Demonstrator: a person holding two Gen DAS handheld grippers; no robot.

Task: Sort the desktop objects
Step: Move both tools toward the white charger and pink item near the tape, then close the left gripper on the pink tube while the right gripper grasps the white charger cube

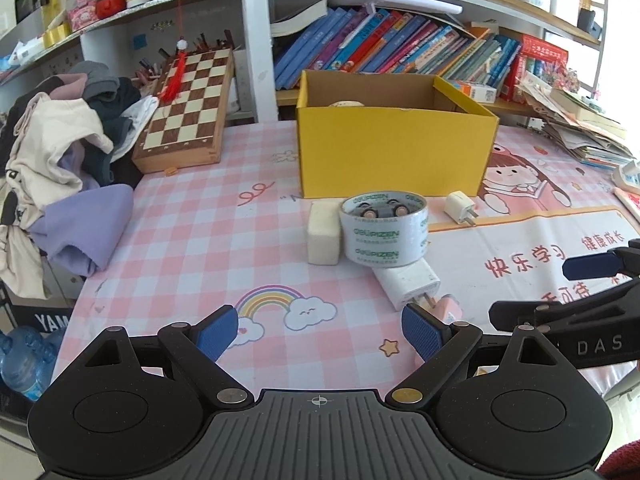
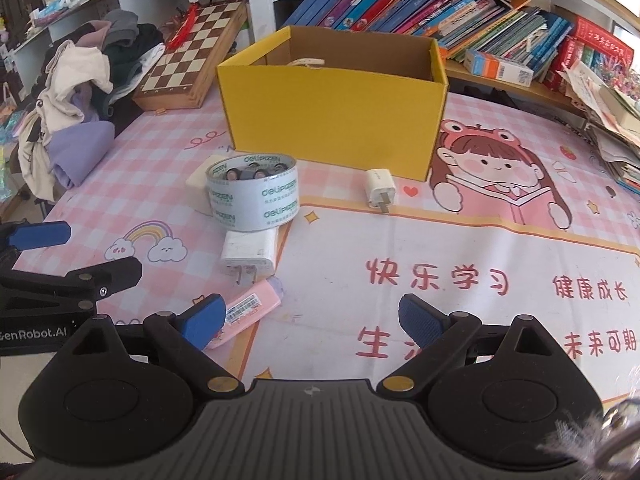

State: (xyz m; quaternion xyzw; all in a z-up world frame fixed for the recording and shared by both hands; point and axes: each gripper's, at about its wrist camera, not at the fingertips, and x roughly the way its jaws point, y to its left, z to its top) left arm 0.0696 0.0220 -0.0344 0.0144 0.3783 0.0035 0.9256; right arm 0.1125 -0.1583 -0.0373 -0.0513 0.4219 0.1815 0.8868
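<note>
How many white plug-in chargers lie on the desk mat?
2. The small white cube charger lies alone in front of the yellow cardboard box. The larger white flat charger lies just in front of the tape roll. More may be hidden inside the box.

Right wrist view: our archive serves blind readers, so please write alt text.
An open blue-padded tool hovers over a pink cartoon desk mat, empty. Ahead lie a printed tape roll holding batteries, two white chargers, a pink tube and an open yellow cardboard box.

Left tool [image 1: 319, 331]: black ribbed housing, blue textured pads, brass and silver pivot screws; right tool [image 2: 312, 319] alike, white lettering on its side.
</note>
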